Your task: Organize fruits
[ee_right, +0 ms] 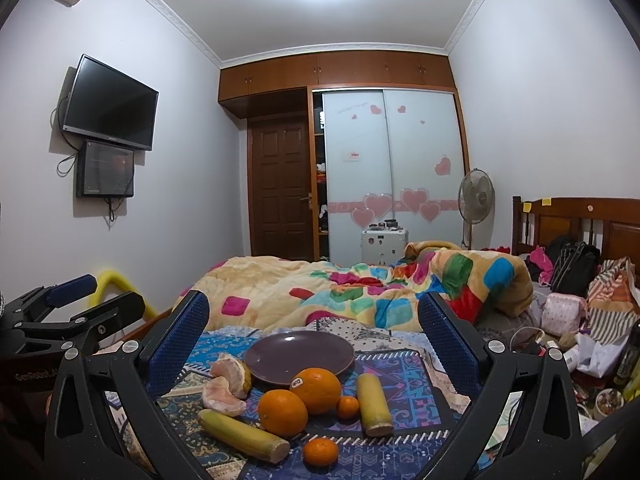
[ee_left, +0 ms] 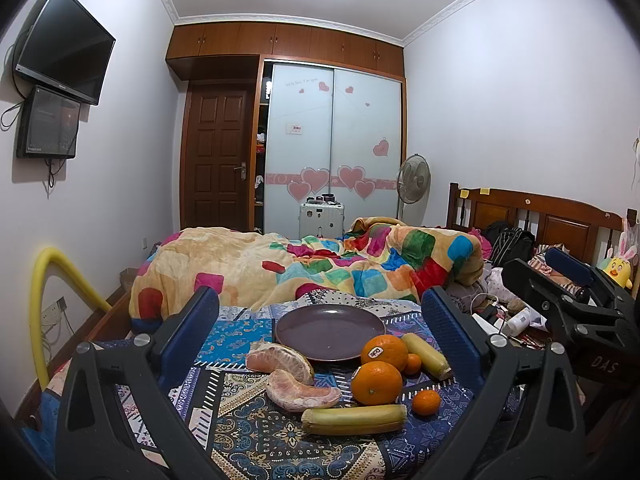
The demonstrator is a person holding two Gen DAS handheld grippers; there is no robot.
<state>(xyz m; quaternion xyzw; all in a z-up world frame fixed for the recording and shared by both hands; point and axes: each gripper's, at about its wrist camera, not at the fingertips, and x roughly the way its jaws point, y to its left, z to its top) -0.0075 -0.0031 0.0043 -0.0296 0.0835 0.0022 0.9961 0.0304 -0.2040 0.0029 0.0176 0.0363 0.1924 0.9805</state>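
Observation:
An empty purple plate (ee_left: 329,332) (ee_right: 299,356) sits on a patterned blue cloth (ee_left: 248,432). In front of it lie two pomelo pieces (ee_left: 302,390) (ee_right: 222,396), two large oranges (ee_left: 377,383) (ee_right: 282,406), two small tangerines (ee_left: 426,402) (ee_right: 320,451) and two yellow-green cane pieces (ee_left: 354,420) (ee_right: 244,436). My left gripper (ee_left: 320,320) is open and empty, held above the near edge of the fruit. My right gripper (ee_right: 314,320) is open and empty, likewise facing the fruit. Each gripper shows at the edge of the other's view.
A colourful quilt (ee_left: 304,264) is bunched on the bed behind the plate. Bags and clutter (ee_right: 572,320) lie to the right by the wooden headboard (ee_right: 580,220). A yellow foam tube (ee_left: 44,304) stands at the left. A wardrobe, suitcase and fan stand at the back.

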